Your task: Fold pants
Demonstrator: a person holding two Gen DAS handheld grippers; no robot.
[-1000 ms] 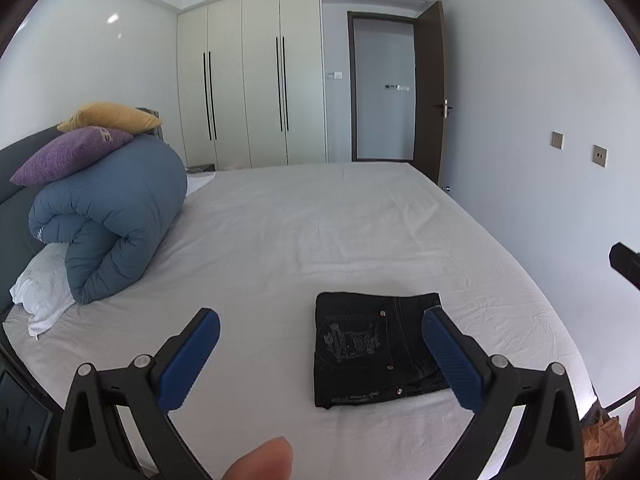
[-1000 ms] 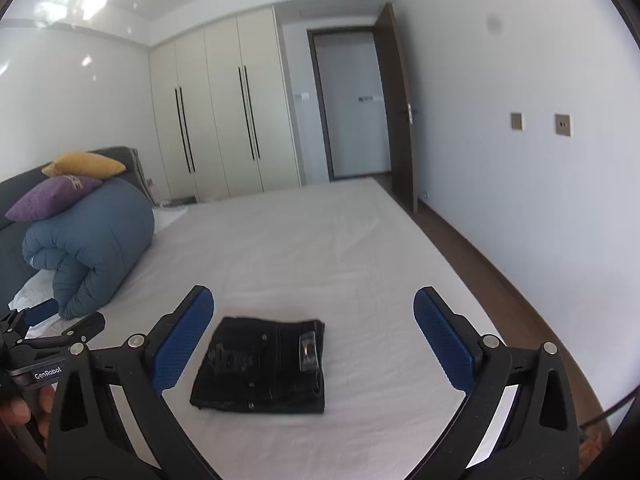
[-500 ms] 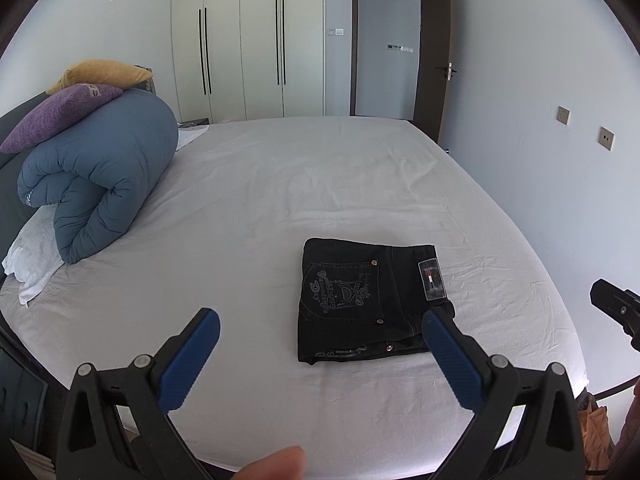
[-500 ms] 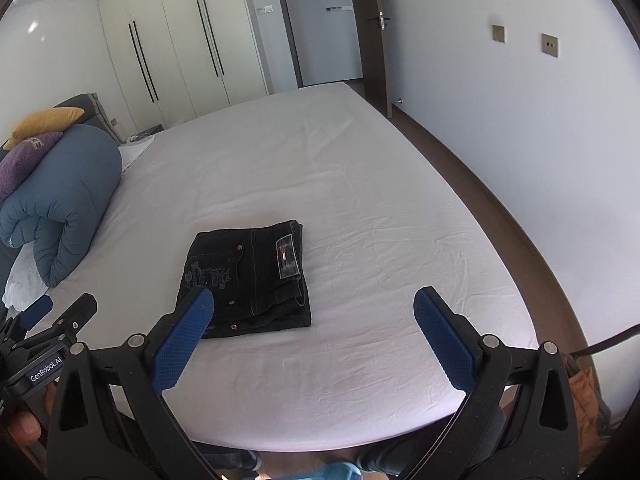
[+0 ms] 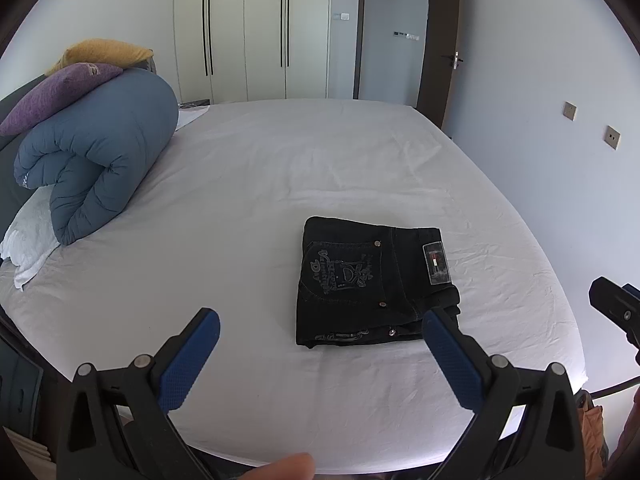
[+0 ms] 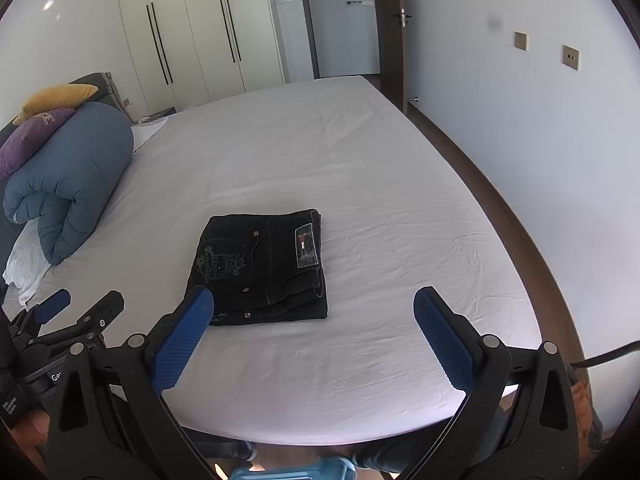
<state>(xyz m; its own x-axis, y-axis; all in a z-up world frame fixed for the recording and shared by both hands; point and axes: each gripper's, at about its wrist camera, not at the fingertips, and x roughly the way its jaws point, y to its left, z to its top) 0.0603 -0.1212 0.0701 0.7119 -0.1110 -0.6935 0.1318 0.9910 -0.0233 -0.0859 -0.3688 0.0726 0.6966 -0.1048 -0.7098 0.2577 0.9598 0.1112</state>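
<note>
Blue-padded fingers (image 5: 192, 364) of the left gripper (image 5: 320, 344) and the right gripper (image 6: 316, 332) spread wide, holding nothing. Folded black pants (image 5: 372, 284) lie flat on the white bed (image 5: 280, 168), nearer and larger than a second ago, both grippers lower over its edge.
</note>
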